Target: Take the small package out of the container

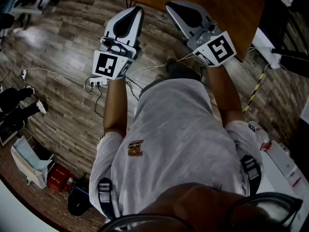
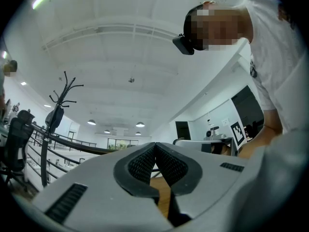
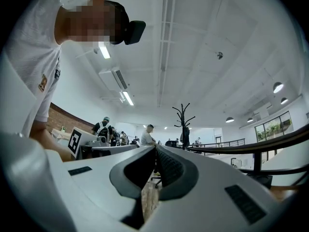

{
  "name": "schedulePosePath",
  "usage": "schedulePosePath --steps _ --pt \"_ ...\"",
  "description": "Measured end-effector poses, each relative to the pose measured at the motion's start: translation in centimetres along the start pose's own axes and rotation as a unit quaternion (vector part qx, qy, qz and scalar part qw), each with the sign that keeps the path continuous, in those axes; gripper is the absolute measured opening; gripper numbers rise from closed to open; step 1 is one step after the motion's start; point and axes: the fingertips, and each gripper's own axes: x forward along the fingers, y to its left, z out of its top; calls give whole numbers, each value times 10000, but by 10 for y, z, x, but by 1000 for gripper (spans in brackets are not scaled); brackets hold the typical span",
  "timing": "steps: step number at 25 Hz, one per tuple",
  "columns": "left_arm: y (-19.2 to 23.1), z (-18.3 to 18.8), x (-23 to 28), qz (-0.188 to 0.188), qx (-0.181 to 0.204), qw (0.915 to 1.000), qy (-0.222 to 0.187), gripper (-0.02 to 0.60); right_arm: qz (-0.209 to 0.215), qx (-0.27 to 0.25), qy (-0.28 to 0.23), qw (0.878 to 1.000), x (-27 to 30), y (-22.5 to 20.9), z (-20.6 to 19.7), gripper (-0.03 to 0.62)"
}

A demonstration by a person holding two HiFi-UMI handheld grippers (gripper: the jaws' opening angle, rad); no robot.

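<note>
No small package and no container shows in any view. In the head view my left gripper (image 1: 136, 11) and right gripper (image 1: 172, 6) are held side by side in front of the person's body, tips toward the edge of a brown wooden table (image 1: 212, 4). Both point upward: the gripper views show ceiling, lights and the person's head. The left gripper (image 2: 155, 147) has its ribbed pads (image 2: 142, 164) pressed together at the tips, with nothing between them. The right gripper (image 3: 155, 150) is shut the same way, with nothing held.
Wooden plank floor lies below. A white power strip (image 1: 96, 82) with cables sits left of the person's legs. Bags and small boxes (image 1: 34, 166) lie at lower left, white boxes (image 1: 282, 163) at lower right. A coat rack (image 3: 183, 124) and other people stand far off.
</note>
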Motion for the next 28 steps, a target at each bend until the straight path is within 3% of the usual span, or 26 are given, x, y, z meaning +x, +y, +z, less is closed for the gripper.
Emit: schedulePosePath --steps 18,28 --pt "91 -57 167 256 105 9994 185 18 0 -98 126 9999 47 -198 -37 32" --pt "118 -76 219 448 131 9986 257 18 -3 -150 298 9994 62 -271 -52 34"
